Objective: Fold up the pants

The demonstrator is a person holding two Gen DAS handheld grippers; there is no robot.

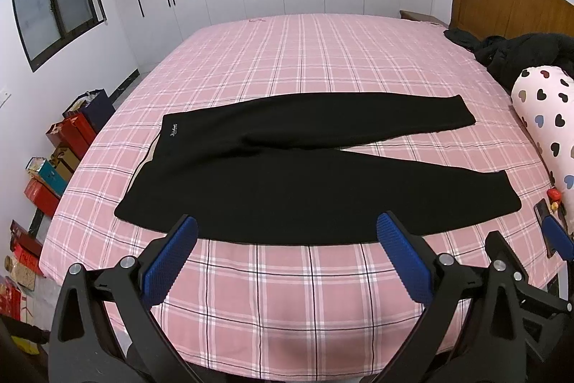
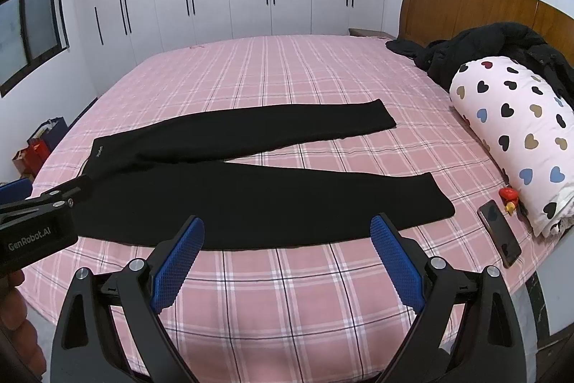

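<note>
the black pants (image 1: 251, 182) lie flat on the pink checked bed (image 1: 287, 304), close to its near edge. the waist points to the left edge and the two legs reach toward the headboard (image 2: 466, 6) side, spread a little like a v. nothing is folded yet.

the left gripper (image 1: 287, 261) and the right gripper (image 2: 287, 261) both hang over the near edge, just short of the cloth. both have their jaws wide apart and hold nothing.

the first step looks like laying one leg on top of the other. to do it well, one gripper should pinch the waist corner by the near edge and the other the cuff of the near leg, taking both layers of cloth. then lift low and together, so the leg lands straight on the far one with no wrinkles.

the small white writing by the waist is too tiny to read. a phone (image 2: 500, 232) and a little red toy (image 2: 509, 194) sit near the heart-print roll (image 2: 513, 139). the dark heap (image 2: 484, 49) by the headboard is hard to make out.
</note>
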